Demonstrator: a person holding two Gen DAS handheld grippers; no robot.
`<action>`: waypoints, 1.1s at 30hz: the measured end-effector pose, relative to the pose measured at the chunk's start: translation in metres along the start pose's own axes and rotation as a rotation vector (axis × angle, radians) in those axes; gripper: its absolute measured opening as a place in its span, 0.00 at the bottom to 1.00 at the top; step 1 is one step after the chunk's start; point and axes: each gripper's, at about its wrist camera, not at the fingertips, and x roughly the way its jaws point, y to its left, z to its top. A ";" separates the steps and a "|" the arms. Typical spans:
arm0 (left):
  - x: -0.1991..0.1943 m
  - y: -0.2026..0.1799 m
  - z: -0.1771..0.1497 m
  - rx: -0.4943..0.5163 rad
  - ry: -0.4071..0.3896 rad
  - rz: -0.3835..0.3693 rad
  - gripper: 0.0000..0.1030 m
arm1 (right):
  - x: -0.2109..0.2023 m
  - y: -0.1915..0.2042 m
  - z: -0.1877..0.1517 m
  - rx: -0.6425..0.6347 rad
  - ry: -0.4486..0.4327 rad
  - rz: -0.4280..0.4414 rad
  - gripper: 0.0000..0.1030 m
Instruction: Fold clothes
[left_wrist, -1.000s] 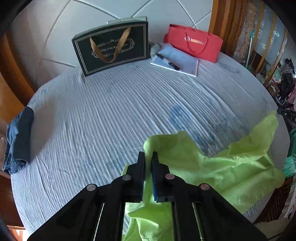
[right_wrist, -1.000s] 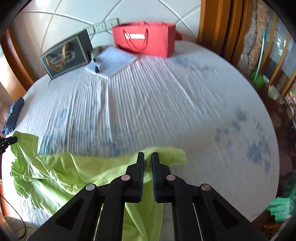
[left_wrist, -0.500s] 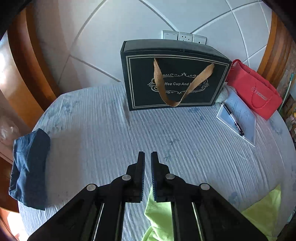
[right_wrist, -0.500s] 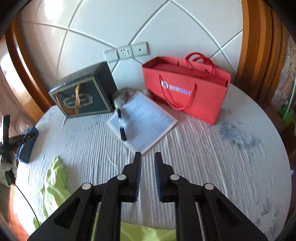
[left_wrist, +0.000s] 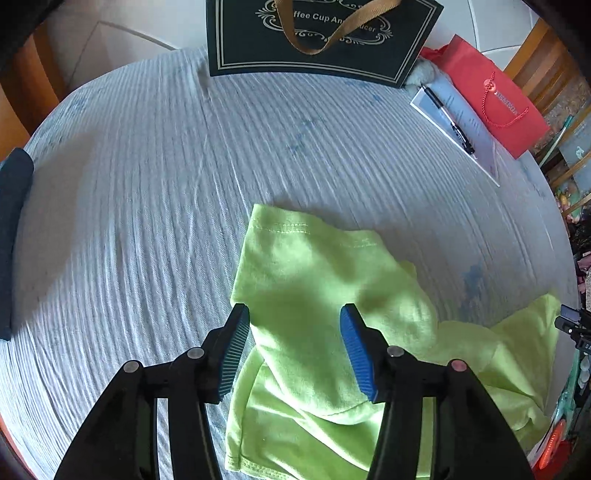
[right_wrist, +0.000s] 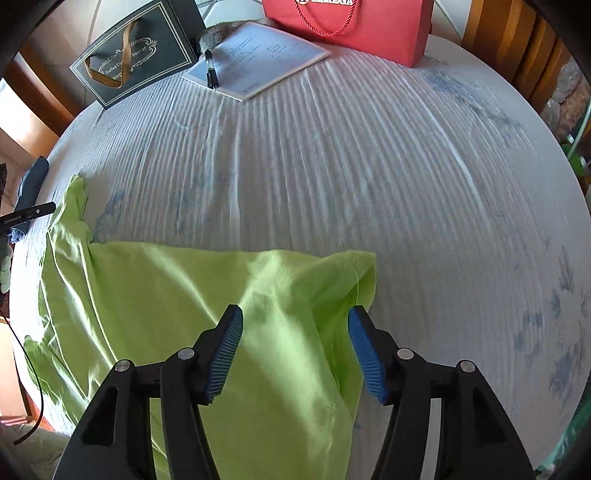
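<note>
On the near edge of the round counter (right_wrist: 369, 166), covered in a striped pale cloth, the lime-green garment (right_wrist: 177, 295) lies crumpled, its long axis running side to side between my two hands. My left claw (left_wrist: 294, 349) hangs just over its left end, jaws spread wide and holding nothing; a stitched hem (left_wrist: 284, 226) there points away toward the dark gift bag (left_wrist: 317, 37). My right claw (right_wrist: 295, 347) is equally wide and empty above the garment's right corner. At the far rim stand the red bag (right_wrist: 354, 26) and a paper (right_wrist: 258, 59) with a pen (right_wrist: 210, 68). A dark folded cloth (left_wrist: 13, 240) sits at the left edge.
</note>
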 end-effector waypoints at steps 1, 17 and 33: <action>0.005 -0.006 0.001 0.021 -0.001 0.014 0.53 | 0.002 0.000 0.000 -0.003 0.003 -0.004 0.57; 0.030 -0.033 0.001 0.012 -0.024 0.083 1.00 | 0.023 0.011 0.015 -0.051 -0.043 -0.099 0.42; -0.089 -0.053 0.040 0.066 -0.361 0.083 0.06 | -0.096 0.024 0.075 -0.154 -0.466 -0.288 0.03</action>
